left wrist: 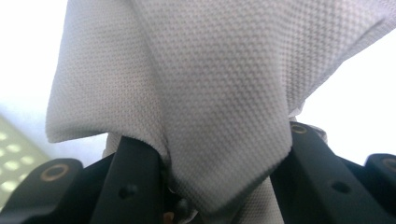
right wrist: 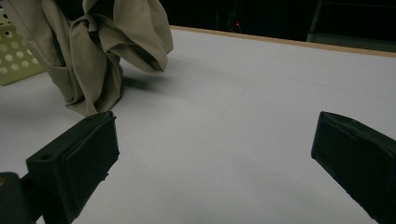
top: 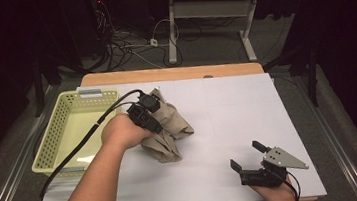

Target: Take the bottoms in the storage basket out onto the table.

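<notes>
While the left tool [top: 153, 104] is clamped on one bunched beige cloth [top: 168, 127] whose lower end rests on the white tabletop [top: 229, 120] beside one yellow basket [top: 54, 131], the right tool [top: 247, 157] sits wide apart, holding nothing.

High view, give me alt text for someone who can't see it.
The left gripper clamps a crumpled beige cloth on a white table sheet, beside a pale yellow perforated plastic basket. The right gripper rests open near the front edge.
</notes>
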Demonstrator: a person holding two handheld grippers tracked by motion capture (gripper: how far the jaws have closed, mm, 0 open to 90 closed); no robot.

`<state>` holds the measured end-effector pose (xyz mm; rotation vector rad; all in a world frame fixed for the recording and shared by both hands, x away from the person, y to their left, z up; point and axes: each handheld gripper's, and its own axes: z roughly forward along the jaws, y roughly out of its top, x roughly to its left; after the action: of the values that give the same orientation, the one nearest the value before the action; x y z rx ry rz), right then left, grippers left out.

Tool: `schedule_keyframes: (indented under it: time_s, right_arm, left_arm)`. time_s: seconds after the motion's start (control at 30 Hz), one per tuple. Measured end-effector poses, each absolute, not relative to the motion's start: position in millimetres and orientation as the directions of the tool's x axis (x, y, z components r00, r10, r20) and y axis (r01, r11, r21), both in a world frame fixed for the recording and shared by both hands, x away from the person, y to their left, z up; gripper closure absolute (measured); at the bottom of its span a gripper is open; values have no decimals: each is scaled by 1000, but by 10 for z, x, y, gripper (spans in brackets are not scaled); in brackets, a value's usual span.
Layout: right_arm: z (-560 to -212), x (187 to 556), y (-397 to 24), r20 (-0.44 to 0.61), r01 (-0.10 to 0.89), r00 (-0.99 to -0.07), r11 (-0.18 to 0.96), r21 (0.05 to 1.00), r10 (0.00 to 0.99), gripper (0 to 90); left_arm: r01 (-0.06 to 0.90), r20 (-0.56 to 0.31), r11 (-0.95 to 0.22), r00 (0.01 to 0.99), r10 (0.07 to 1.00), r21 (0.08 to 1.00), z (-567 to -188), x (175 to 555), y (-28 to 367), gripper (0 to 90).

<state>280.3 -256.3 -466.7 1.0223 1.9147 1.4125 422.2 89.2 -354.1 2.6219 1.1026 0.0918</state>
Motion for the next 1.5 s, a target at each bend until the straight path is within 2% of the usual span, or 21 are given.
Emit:
schedule_keyframes:
  time_s: [0.23,0.33,0.5,0.63,0.77,0.97,1.07,1.27,1.37,1.5]
  right_arm:
    - [-4674,2803,-2556,10,256,-564,164,953,825,17]
    - [-4675,2803,-2554,8,255,-565,166,952,825,17]
    - [-4680,2803,-2551,9,257,-565,166,952,825,17]
    - [-4682,2791,-2554,7,257,-564,168,952,826,17]
    - [-4700,2759,-2574,-7,257,-561,183,949,828,17]
    - [-4712,2684,-2650,-18,258,-541,186,948,841,17]
    - [-4726,2641,-2681,-23,261,-536,192,946,844,17]
    - [-4742,2563,-2718,-27,269,-522,195,943,852,17]
    - [-4746,2539,-2725,-31,271,-518,199,942,855,17]
    - [-4752,2531,-2722,-30,276,-517,200,940,855,16]
  left_arm:
    - [665,-51,-644,710,703,379,-3751,4153,884,626]
    - [614,-18,-650,733,680,448,-3839,4096,869,611]
    - [586,20,-643,731,682,494,-3978,4032,813,600]
    - [596,-37,-572,710,703,563,-4079,4012,837,600]
    - [564,-41,-534,711,702,630,-4208,3970,884,581]
    - [543,-97,-418,686,721,728,-4363,3898,1012,514]
    - [500,-69,-420,701,710,757,-4428,3843,1029,450]
    - [476,-54,-402,694,718,782,-4456,3761,1028,277]
    - [474,-55,-390,687,724,790,-4443,3722,1033,162]
    - [450,-4,-407,675,738,795,-4410,3622,1047,70]
